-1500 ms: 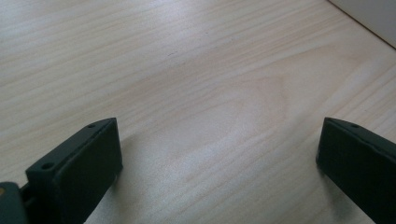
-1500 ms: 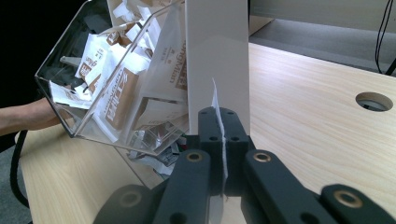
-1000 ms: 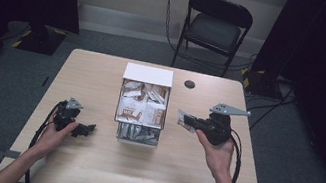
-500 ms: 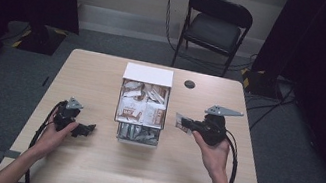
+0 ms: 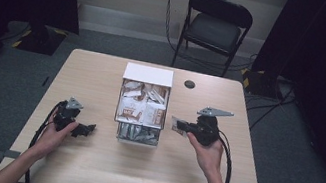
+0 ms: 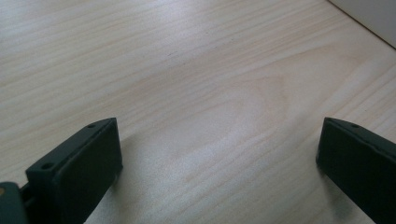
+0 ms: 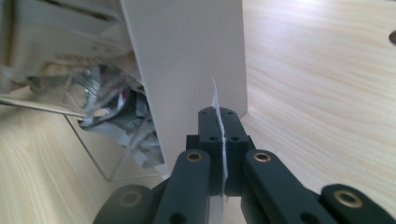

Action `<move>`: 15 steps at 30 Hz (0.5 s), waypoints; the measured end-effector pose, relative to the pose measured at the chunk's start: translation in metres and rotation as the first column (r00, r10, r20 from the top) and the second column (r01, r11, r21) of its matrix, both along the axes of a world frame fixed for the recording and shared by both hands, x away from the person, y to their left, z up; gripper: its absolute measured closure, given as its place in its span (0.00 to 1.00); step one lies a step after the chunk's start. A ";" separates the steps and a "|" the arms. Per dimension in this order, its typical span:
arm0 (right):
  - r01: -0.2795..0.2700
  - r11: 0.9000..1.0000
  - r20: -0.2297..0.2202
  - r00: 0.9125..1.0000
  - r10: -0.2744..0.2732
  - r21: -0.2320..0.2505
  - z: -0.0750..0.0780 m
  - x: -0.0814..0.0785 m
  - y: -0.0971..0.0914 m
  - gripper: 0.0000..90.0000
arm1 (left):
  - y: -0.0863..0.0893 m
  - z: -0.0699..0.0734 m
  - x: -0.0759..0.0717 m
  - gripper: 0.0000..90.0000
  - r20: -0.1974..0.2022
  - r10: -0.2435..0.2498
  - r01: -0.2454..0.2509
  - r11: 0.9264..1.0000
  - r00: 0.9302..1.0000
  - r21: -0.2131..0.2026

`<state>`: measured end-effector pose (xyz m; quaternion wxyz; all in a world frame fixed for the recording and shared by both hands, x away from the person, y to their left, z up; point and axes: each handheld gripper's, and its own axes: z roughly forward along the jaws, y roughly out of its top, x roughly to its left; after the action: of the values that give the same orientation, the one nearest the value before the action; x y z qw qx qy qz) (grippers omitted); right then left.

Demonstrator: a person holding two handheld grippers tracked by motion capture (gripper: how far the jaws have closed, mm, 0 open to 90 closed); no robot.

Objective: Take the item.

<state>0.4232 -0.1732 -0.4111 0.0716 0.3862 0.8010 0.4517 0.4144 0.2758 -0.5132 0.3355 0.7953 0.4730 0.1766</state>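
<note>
The right tool (image 5: 179, 126) is closed on a small white packet (image 5: 177, 125), which is pinched edge-on between the two black jaws, as is shown plainly in the right gripper view, where the thin white sachet edge (image 7: 218, 116) stands up out of the closed tips. Compared with the high view of one second ago, the right tool has been lowered toward the bench (image 5: 86, 169) and is now held just beside the right wall of the clear organiser box (image 5: 138, 135), outside it; the packet is clear of the box and is not yet set down. The box, with its white raised lid (image 5: 148, 74), stands at the bench centre and is loaded with brown-and-white sachets at the back and silver ones at the front. The left tool (image 5: 88, 129) is kept in the same place on the left of the bench, its jaws spread wide with nothing between them, as the bare wood (image 6: 210, 93) between them confirms. It is judged that a packet has been extracted and is being brought down for placement on the bench beside the box.
</note>
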 end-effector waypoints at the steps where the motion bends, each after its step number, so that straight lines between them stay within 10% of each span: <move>1: 0.002 1.000 -0.002 1.000 -0.002 -0.005 -0.002 0.001 0.000 1.00 | 0.000 0.000 0.000 0.00 0.000 0.000 0.000 1.000 1.000 -0.001; 15: -0.004 0.999 -0.054 0.999 0.002 -0.041 -0.027 0.011 0.012 1.00 | 0.000 0.000 0.000 0.00 0.000 0.000 0.000 1.000 1.000 0.000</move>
<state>0.4341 -0.1612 -0.4378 0.0574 0.3956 0.8124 0.4246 0.4144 0.2758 -0.5131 0.3356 0.7952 0.4732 0.1766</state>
